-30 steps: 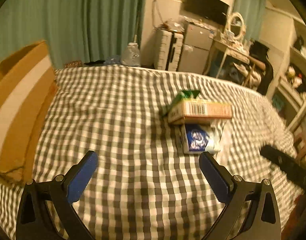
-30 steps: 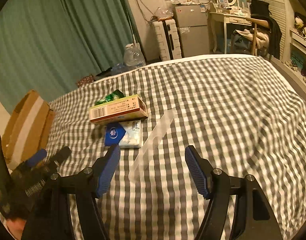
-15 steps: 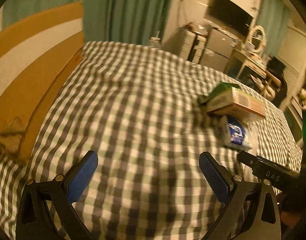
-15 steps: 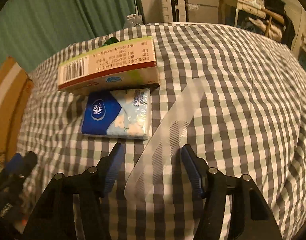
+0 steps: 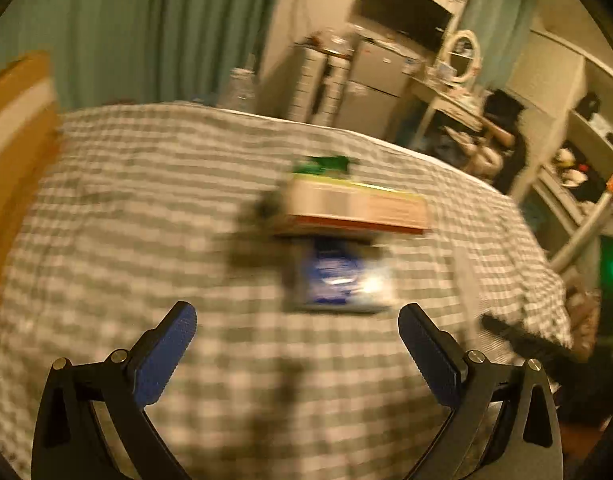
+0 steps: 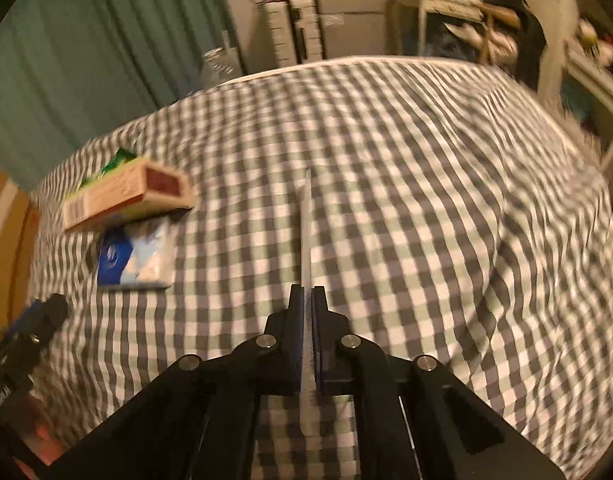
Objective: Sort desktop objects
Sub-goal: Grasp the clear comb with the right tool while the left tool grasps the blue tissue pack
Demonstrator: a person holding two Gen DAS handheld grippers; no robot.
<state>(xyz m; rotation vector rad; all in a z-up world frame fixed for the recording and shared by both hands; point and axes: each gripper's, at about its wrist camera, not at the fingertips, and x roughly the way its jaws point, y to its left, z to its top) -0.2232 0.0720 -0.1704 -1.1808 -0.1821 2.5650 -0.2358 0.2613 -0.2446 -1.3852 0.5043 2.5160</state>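
Note:
My right gripper (image 6: pixel 307 300) is shut on a clear plastic comb (image 6: pixel 306 240), held edge-on above the checked bedspread (image 6: pixel 426 200). To its left lie a long cardboard box (image 6: pixel 126 196), a green packet (image 6: pixel 116 162) behind it and a blue tissue pack (image 6: pixel 136 258) in front. My left gripper (image 5: pixel 296 332) is open and empty, just short of the tissue pack (image 5: pixel 340 280). The box (image 5: pixel 354 208) and green packet (image 5: pixel 322 164) lie beyond it. The left wrist view is blurred.
A brown cardboard carton (image 5: pixel 14 128) stands at the bed's left edge. Green curtains (image 6: pixel 86 60), drawers and a fridge (image 5: pixel 370 84) are behind the bed. A desk, chair and shelves stand at the right. The left gripper's tip (image 6: pixel 34 320) shows at the lower left of the right wrist view.
My right gripper has shut on the comb and lifted it off the bedspread, turning it edge-on. My left gripper has swung back toward the tissue pack and box.

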